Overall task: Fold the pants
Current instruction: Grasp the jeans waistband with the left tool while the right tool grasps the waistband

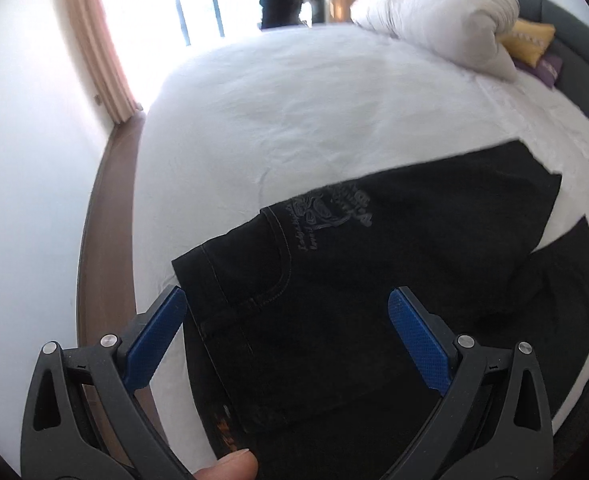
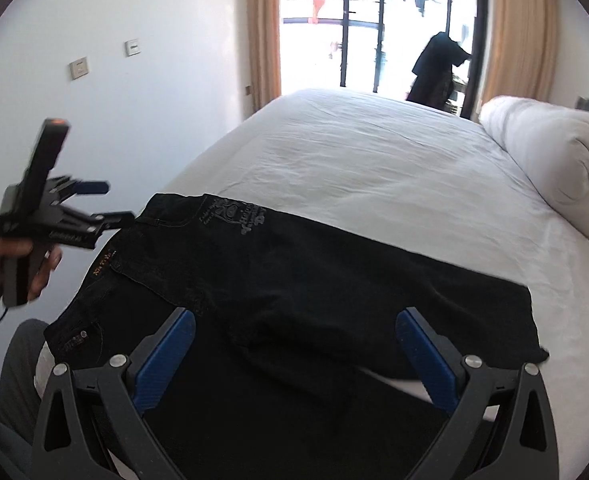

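Observation:
Black pants [image 1: 374,272] lie flat on the white bed [image 1: 294,120], waistband toward the left edge, legs running right. A grey print marks the hip. My left gripper [image 1: 288,300] is open, empty, hovering over the waistband end. It also shows in the right wrist view [image 2: 112,204], held beside the waistband corner. My right gripper [image 2: 294,320] is open, empty, above the middle of the pants [image 2: 294,280]. The upper leg's hem ends at the right; the lower leg runs under my right gripper.
A rolled white duvet [image 1: 446,20] lies at the head of the bed [image 2: 374,160] with yellow and purple cushions [image 1: 530,44]. A wood floor strip [image 1: 106,220] and a white wall run along the bed's left side. Curtains and a balcony door stand beyond.

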The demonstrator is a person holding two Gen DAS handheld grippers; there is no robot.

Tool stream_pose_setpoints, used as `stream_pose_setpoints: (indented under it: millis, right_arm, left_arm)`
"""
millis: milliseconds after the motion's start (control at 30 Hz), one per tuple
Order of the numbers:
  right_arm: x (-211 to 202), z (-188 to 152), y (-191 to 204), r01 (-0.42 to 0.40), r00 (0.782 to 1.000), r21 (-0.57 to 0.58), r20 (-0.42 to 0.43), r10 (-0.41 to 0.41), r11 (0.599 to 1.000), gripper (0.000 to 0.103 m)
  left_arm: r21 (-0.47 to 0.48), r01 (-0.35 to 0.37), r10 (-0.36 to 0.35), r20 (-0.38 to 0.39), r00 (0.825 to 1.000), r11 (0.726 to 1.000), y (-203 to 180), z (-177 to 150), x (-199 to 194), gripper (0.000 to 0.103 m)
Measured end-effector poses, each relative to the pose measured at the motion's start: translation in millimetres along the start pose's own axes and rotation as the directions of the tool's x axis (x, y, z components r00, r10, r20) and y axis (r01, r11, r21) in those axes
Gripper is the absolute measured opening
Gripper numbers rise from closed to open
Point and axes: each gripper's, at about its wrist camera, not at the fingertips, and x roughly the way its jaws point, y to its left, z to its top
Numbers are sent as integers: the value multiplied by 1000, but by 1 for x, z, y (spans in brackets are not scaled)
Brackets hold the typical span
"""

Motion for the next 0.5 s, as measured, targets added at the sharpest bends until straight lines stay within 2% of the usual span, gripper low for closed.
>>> stream_pose_setpoints:
  millis: [100,167,267,333,400,433,500]
  right_arm:
    - [35,20,-20,-78,997,-49,-34,76,996,103]
    - [58,30,-33,-122,992,-66,-50,119,990,96]
    - [90,43,-49,-167,983,-76,-84,161,983,89]
    - [109,48,-60,-194,977,-78,-101,186,978,82]
    - [125,52,-67,-218,972,-80,-109,209,973,80]
    - [132,54,-70,-228,969,-83,-115,218,970,78]
    - [147,60,-75,-247,964,-94,-127,235,964,75]
  left_arm:
    - [98,-5,11,-62,998,995,21,28,50,103]
    - [153,22,-5,-115,993,988,31,42,81,103]
    - [155,108,-78,-187,979,982,47,58,119,103]
    - [135,162,-132,-204,970,977,56,71,134,103]
    - [124,199,-167,-231,959,972,62,79,147,102]
    - [129,210,-173,-250,953,969,63,80,153,100]
    - [157,229,-174,-301,938,961,55,76,166,86]
